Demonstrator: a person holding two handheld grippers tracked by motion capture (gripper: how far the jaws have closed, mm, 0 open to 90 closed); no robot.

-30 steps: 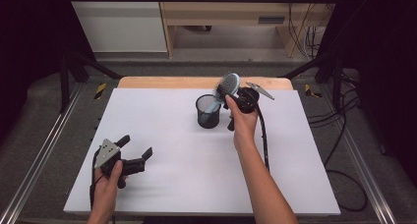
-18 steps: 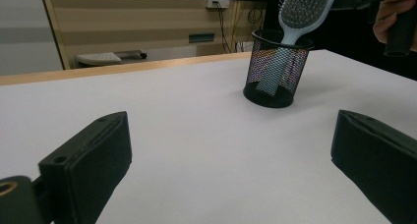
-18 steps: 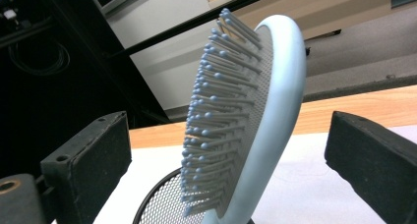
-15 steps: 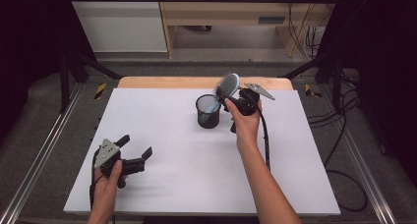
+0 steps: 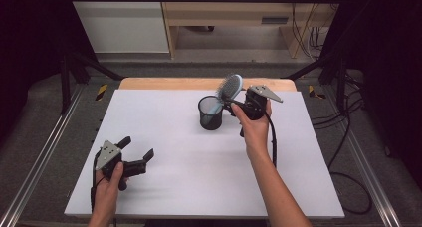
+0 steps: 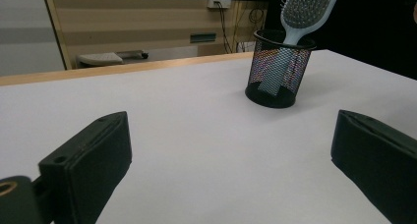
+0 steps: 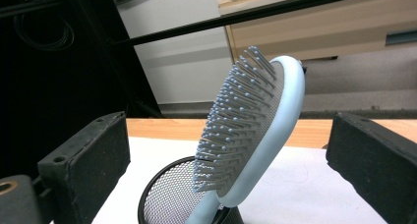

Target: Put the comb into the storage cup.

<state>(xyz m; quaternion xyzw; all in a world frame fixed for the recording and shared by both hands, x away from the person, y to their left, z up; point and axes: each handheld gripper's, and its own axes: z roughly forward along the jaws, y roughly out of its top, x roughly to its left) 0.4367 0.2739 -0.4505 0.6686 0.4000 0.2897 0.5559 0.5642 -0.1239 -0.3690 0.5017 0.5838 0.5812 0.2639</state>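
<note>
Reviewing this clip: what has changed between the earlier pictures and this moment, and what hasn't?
The right tool has just been opening its jaws; in the right gripper view they stand wide, clear of the hairbrush on both sides, so the brush is let go. It leans handle-down in the black mesh cup, and the right hand has drawn slightly back. The cup, the brush and the open left tool near the table's front edge stayed as they were.

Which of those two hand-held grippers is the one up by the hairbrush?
The right hand-held gripper, jaws open around the hairbrush in the mesh cup; the left is far off.
</note>
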